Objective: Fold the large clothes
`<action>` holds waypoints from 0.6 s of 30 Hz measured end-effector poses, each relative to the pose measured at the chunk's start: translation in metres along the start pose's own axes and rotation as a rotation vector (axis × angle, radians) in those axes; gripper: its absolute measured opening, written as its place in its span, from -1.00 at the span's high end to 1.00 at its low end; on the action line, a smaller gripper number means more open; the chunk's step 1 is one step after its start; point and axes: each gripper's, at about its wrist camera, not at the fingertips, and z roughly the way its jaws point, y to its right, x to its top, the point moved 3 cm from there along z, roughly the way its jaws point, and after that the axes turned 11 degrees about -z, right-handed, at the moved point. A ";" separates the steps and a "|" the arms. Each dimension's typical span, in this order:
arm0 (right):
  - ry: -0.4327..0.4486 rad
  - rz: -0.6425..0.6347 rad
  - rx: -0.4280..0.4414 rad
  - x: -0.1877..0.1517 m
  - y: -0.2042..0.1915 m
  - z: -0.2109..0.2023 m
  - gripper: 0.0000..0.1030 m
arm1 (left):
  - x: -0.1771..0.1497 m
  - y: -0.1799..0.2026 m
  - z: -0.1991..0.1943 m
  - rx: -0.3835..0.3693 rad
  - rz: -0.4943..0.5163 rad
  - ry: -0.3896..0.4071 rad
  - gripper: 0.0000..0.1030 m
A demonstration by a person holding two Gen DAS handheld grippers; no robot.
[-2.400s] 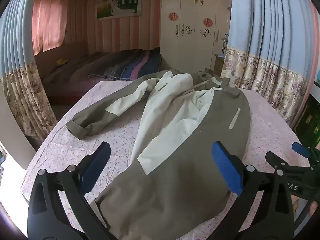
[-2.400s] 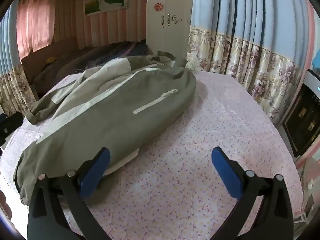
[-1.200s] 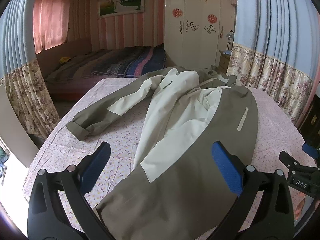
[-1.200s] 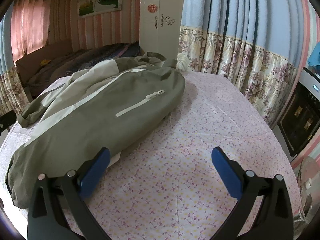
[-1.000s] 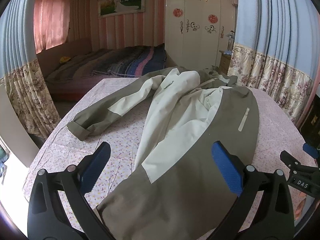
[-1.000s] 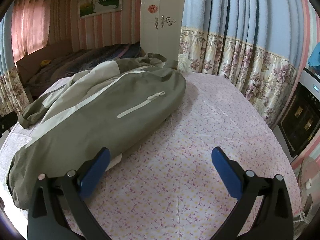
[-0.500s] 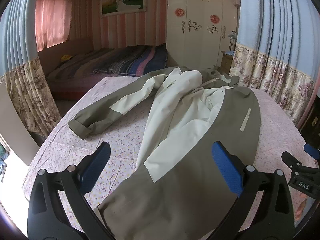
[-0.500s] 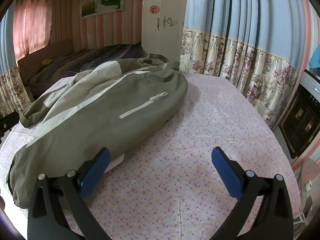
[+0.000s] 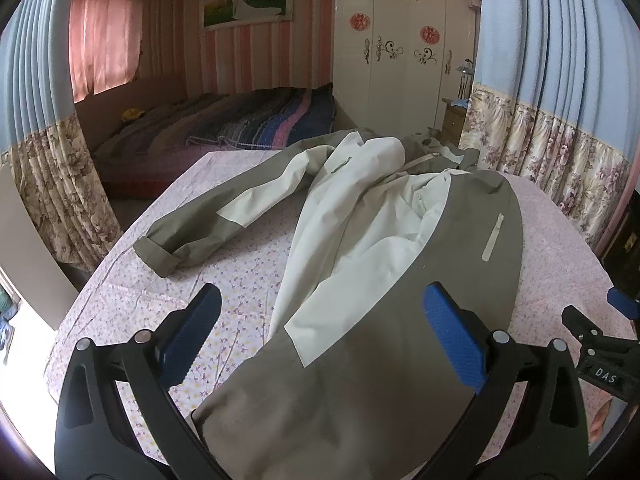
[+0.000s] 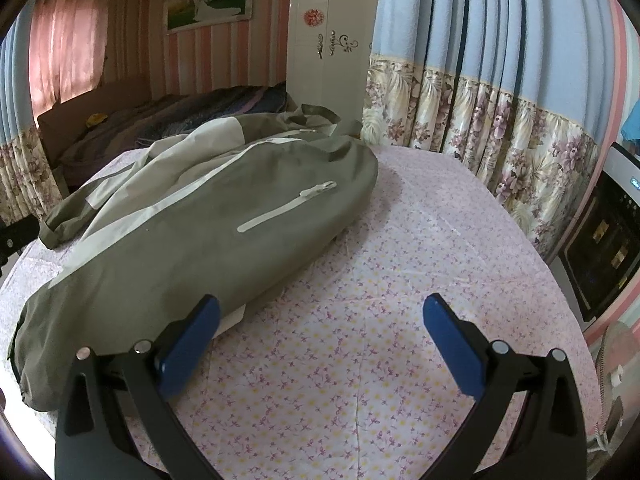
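An olive and cream jacket (image 9: 400,248) lies lengthwise on a table covered by a pink floral cloth (image 9: 232,264), one half folded over the other. Its left sleeve (image 9: 208,228) stretches out toward the table's left edge. My left gripper (image 9: 320,336) hovers open above the jacket's near hem, holding nothing. In the right wrist view the jacket (image 10: 208,232) fills the left half, its pale zip pocket (image 10: 288,206) facing up. My right gripper (image 10: 320,336) is open over bare cloth (image 10: 380,300) just right of the jacket's hem. The right gripper's tip (image 9: 600,336) shows at the left view's right edge.
A bed with a striped blanket (image 9: 240,124) stands beyond the table. A white wardrobe (image 9: 400,52) is at the back. Flowered blue curtains (image 10: 500,120) hang close along the table's right side, and a dark appliance (image 10: 604,240) stands at far right.
Both grippers have drawn back and risen slightly, so the jacket sits a little farther off. Both stay open; the jacket has not moved.
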 end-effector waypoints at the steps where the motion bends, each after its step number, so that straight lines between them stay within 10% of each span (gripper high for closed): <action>1: 0.001 0.003 0.004 0.000 0.000 0.000 -0.97 | 0.000 0.000 0.000 0.001 0.001 -0.001 -0.94; 18: -0.001 -0.019 0.000 0.004 -0.008 0.005 -0.97 | 0.005 -0.011 0.006 0.018 -0.003 0.005 -0.94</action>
